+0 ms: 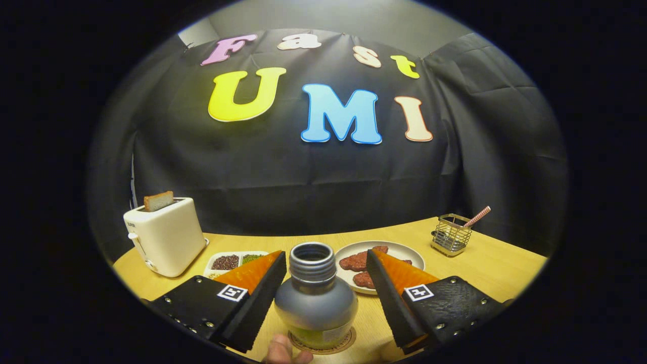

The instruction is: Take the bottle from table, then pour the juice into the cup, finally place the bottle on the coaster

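Observation:
A grey bottle (316, 303) with an open threaded neck and no cap stands upright on a round brown coaster (349, 343). Yellow-green liquid shows near its base. My gripper (326, 255) is open, with one finger on each side of the bottle. The left finger lies close against the bottle's side, and a gap separates the right finger from it. The bottle's base is partly hidden by a person's fingertip (283, 352) just in front of the coaster.
On the wooden table (495, 263), a white toaster (164, 237) holding a slice of bread stands beyond the left finger. A divided tray of grains (230, 262) and a white plate of meat pieces (404, 251) lie behind the bottle. A wire basket (451, 234) with a striped straw is far right.

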